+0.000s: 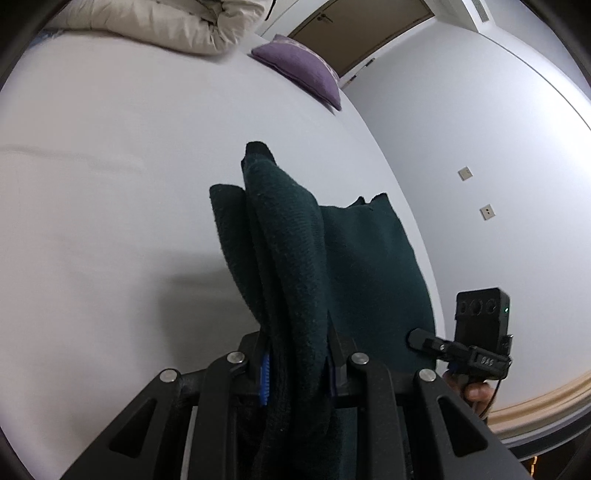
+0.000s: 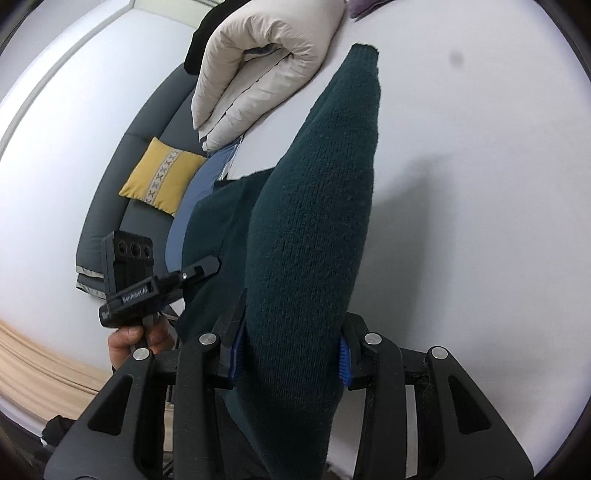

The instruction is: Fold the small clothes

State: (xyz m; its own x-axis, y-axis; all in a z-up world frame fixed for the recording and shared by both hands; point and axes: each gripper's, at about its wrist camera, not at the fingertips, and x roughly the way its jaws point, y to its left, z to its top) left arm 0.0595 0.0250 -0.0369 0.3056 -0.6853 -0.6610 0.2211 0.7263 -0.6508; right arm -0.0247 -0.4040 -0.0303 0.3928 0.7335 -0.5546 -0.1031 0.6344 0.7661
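Each hand-held gripper is clamped on the dark green knit garment (image 1: 295,258): the left hand-held gripper (image 1: 295,365) at the bottom centre of its view, the right hand-held gripper (image 2: 291,354) likewise. The garment hangs between them above the white bed (image 1: 110,184). This looks like the lift before a fold; next, it should be lowered flat onto the sheet, edges aligned.

Likely a home bedroom, white bed (image 1: 110,184), folded duvet (image 2: 258,62), purple cushion (image 1: 303,70), door (image 1: 354,33), grey sofa (image 2: 107,221)

Soft, even indoor light; faint shadows, strong fisheye bending, dark corners.
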